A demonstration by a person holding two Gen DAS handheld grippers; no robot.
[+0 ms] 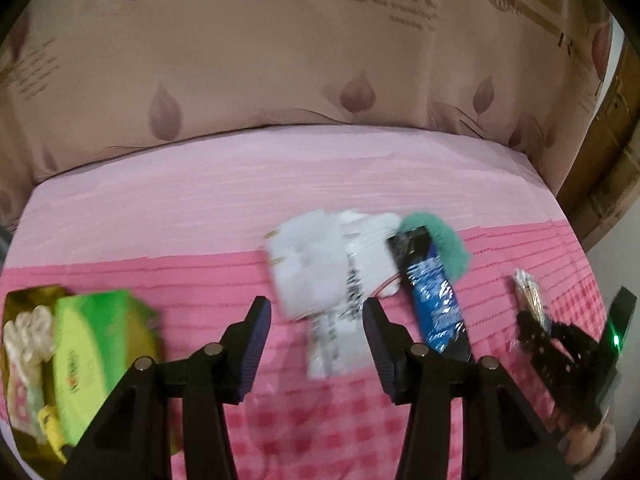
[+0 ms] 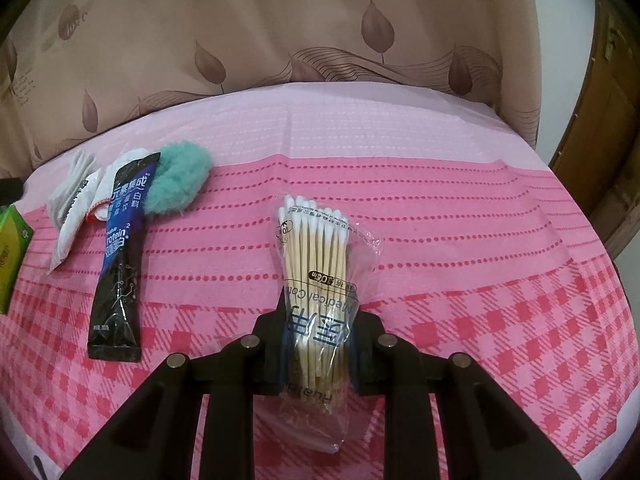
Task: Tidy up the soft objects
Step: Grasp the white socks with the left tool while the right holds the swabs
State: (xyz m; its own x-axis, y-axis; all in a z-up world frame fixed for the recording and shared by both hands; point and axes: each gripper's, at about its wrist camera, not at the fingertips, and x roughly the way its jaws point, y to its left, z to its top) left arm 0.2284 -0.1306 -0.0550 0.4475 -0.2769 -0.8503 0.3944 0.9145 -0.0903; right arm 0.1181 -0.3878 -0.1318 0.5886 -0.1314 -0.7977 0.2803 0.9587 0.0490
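Your right gripper (image 2: pixel 318 344) is clamped on the clear bag of cotton swabs (image 2: pixel 320 264), its fingers pressed against the bag's lower half while the white tips fan out ahead, over the pink checked cloth (image 2: pixel 480 280).

Your left gripper (image 1: pixel 316 344) stands wide apart with nothing between its fingers, hovering above the cloth just short of the white sachet (image 1: pixel 336 320). That sachet lies on a heap of white fabric (image 1: pixel 316 252); the left view is blurred, so you can't be sure whether that is one piece or several.

Just beside the heap lies the blue and black protein sachet (image 2: pixel 120 264), its top end overlapping the green fluffy pad (image 2: pixel 176 176).

At the cloth's left edge sits the green box (image 1: pixel 100 360), touching a gold packet (image 1: pixel 28 300) with something white and crumpled on it.

In the left view, your right gripper and the swab bag show at the far right, well apart from the heap.
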